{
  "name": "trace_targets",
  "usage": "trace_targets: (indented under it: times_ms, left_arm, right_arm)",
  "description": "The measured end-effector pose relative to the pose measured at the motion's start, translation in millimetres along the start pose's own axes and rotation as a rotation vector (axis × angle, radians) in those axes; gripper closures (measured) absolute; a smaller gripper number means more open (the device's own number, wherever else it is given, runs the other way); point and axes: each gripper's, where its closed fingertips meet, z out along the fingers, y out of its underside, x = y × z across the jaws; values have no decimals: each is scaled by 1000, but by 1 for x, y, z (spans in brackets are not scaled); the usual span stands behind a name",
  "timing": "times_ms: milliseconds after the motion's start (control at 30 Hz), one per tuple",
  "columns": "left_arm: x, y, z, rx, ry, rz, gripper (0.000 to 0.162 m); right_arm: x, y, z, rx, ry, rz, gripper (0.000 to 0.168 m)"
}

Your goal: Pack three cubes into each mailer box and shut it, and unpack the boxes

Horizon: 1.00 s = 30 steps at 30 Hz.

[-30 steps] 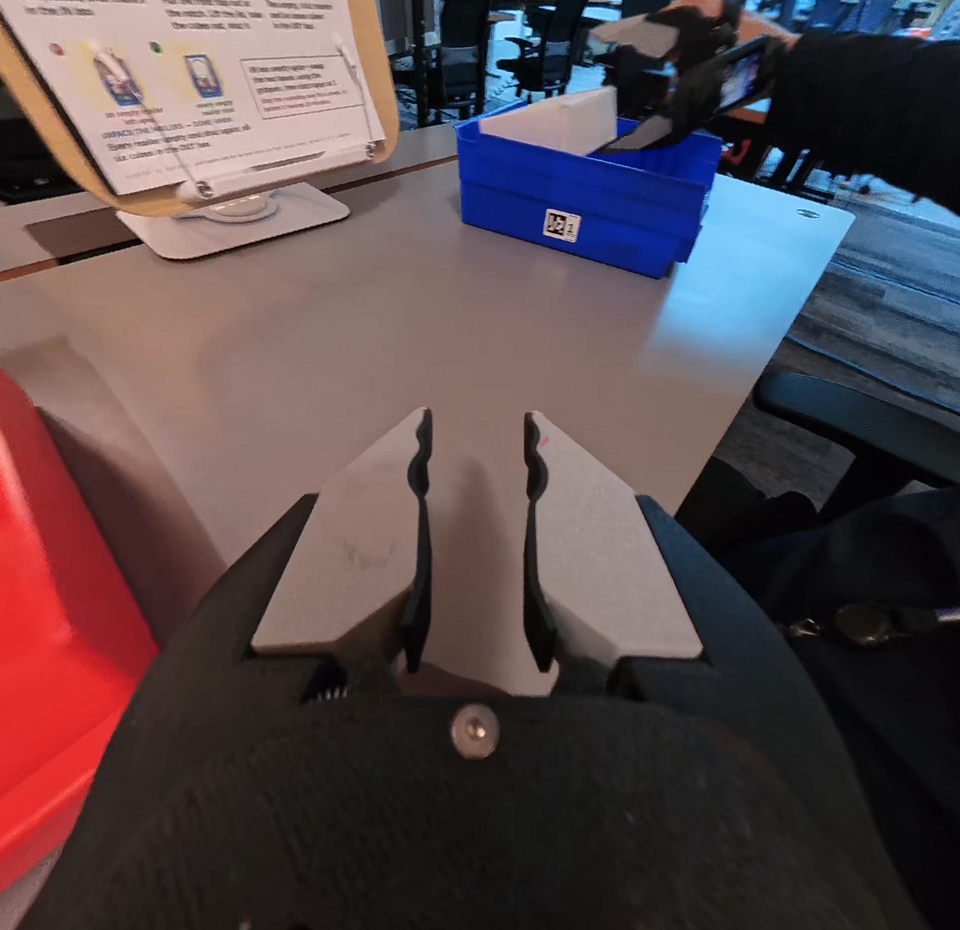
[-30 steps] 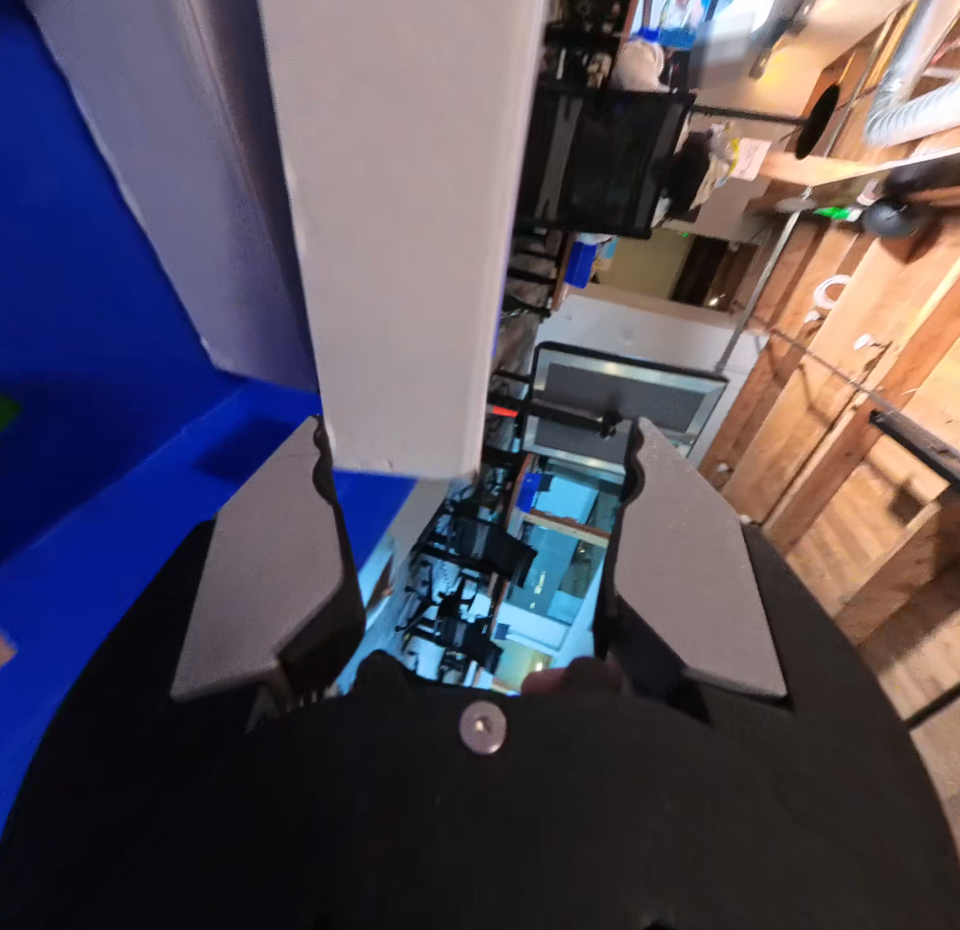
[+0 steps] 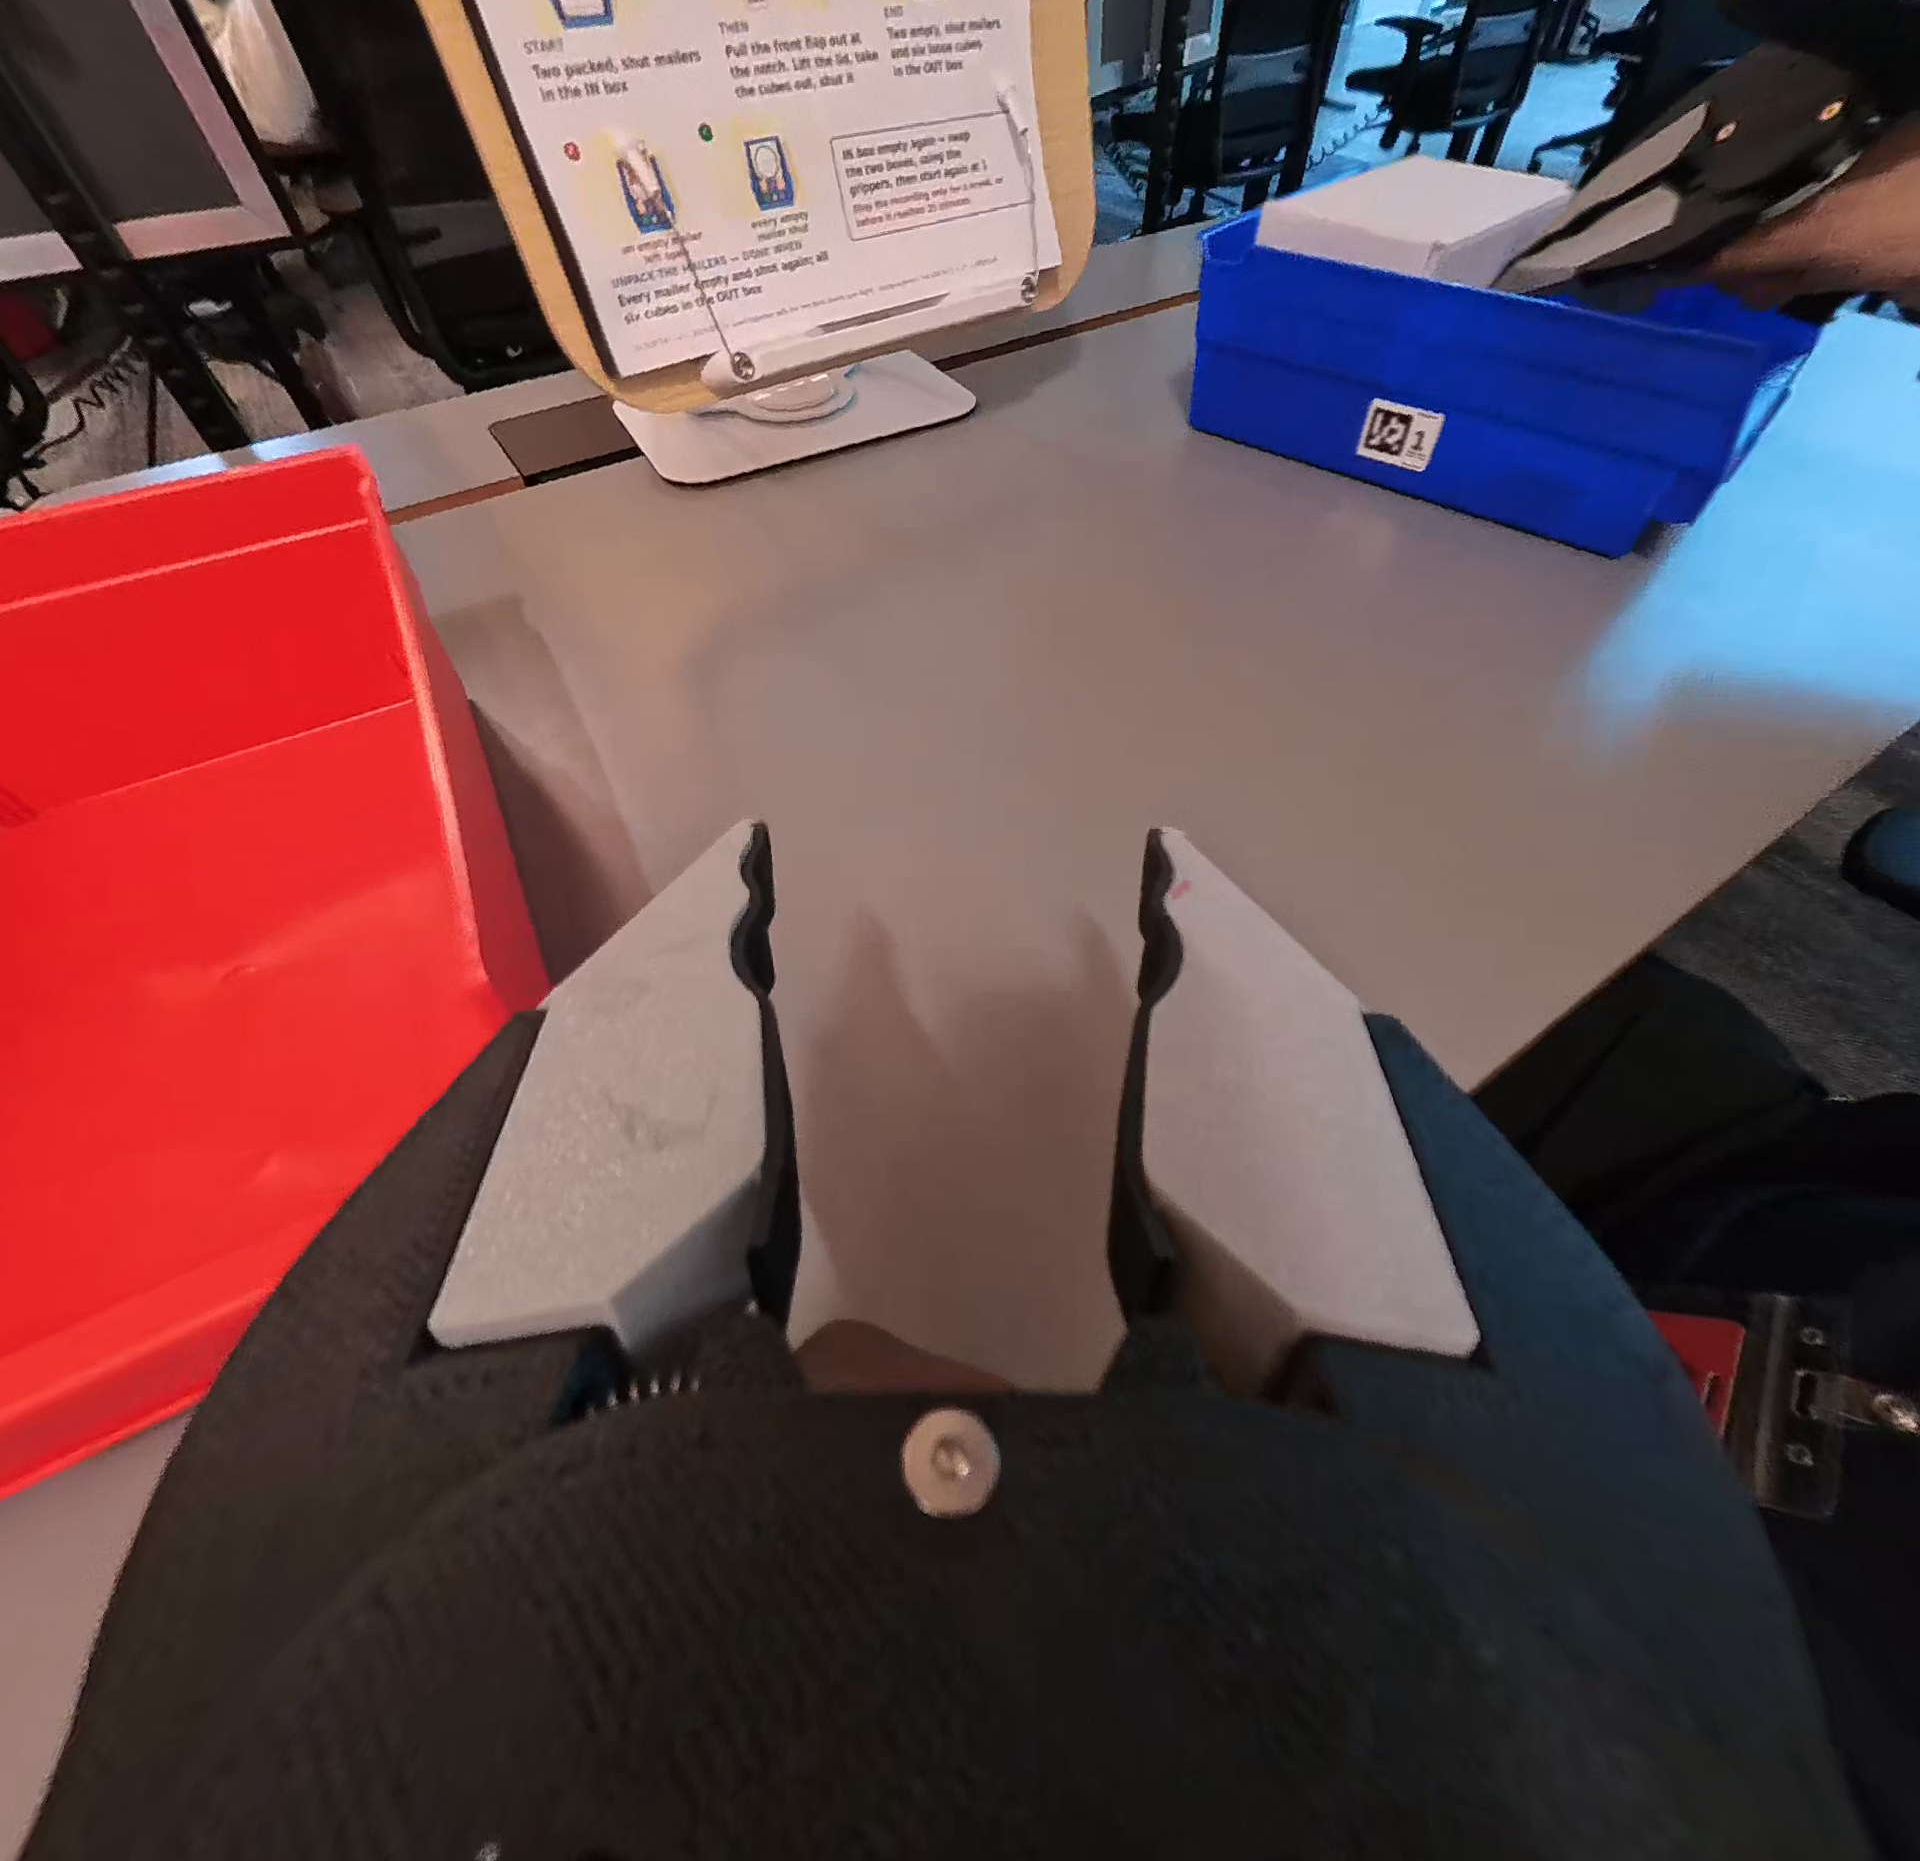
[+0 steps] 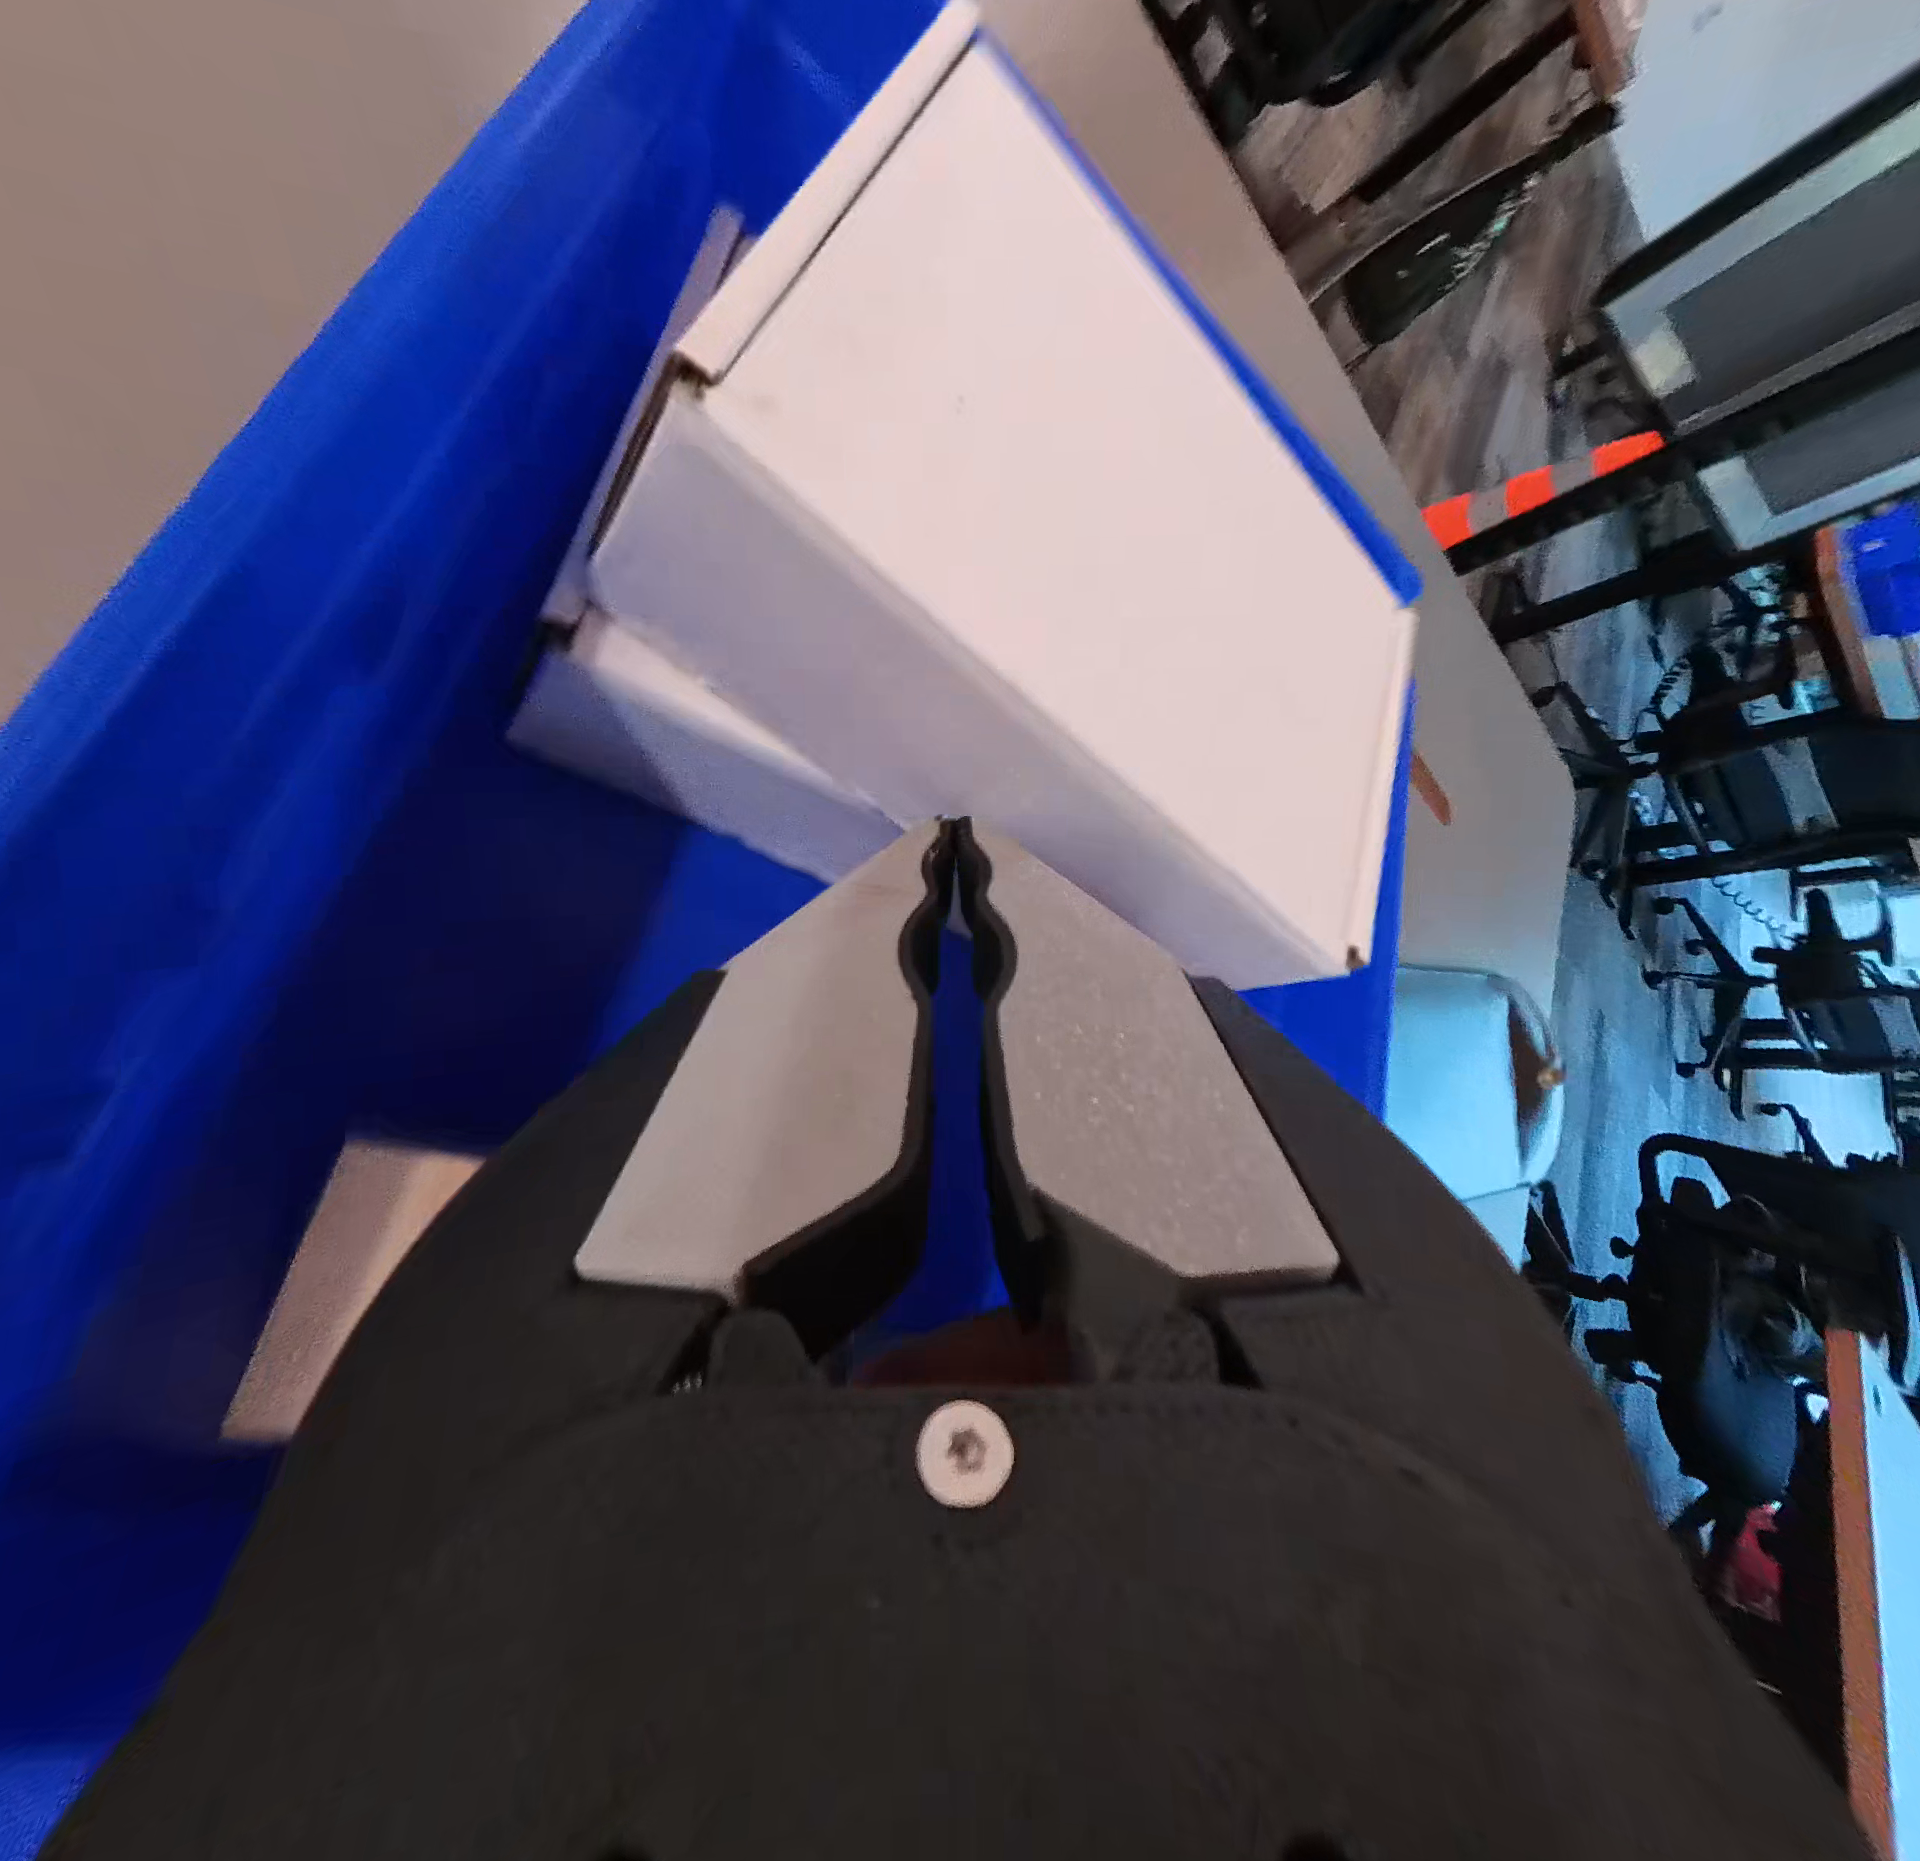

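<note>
The white mailer (image 4: 1039, 523) lies shut in the blue bin (image 3: 1475, 398) at the worktop's far right corner. The right gripper (image 4: 954, 837), jaws clenched on nothing, touches its side, probably nudging it. The left gripper (image 3: 954, 866) hovers released over the near edge beside the red bin (image 3: 208, 876), ready to help.

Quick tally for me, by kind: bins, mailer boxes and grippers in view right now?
Bins: 2, a red bin and a blue bin.
Mailer boxes: 2 white ones stacked in the blue bin, upper mailer box on lower mailer box.
Grippers: 2, left gripper open, right gripper shut, tips at the boxes.
Total: 6. No cubes visible.
</note>
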Motion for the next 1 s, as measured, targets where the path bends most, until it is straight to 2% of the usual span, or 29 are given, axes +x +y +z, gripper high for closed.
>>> trace_targets:
  times_ms: [67,200,333,367,433,500,667,800,900,1000]
  left_arm:
    - [-3,6,2,-9,2,-8,93]
    - [-10,15,5,-23,8,-27,93]
    - [-21,18,5,-22,-35,-32,93]
    - [-25,18,4,-20,-52,-32,93]
    - [-31,16,3,-11,-83,-39,93]
    - [-37,12,1,6,-116,-48,93]
    - [-57,16,1,-15,-250,-21,90]
    - [-69,17,14,-35,-304,-40,88]
    - [-75,15,26,-55,-329,-48,84]
    - [-86,18,39,-95,-382,-36,83]
  right_arm:
    - [5,-7,6,25,20,30,168]
    - [-10,-6,6,29,-95,135,168]
    - [-10,-3,-29,104,-82,266,168]
    - [-13,-3,-42,142,-102,310,163]
    - [-20,-3,-69,220,-153,381,123]
    - [-31,0,-96,280,-213,418,96]
    - [-72,2,-140,356,-336,460,77]
    - [-100,-1,-139,355,-331,505,74]
    - [-122,-1,-124,324,-345,543,71]
    - [-131,4,-106,253,-286,509,76]
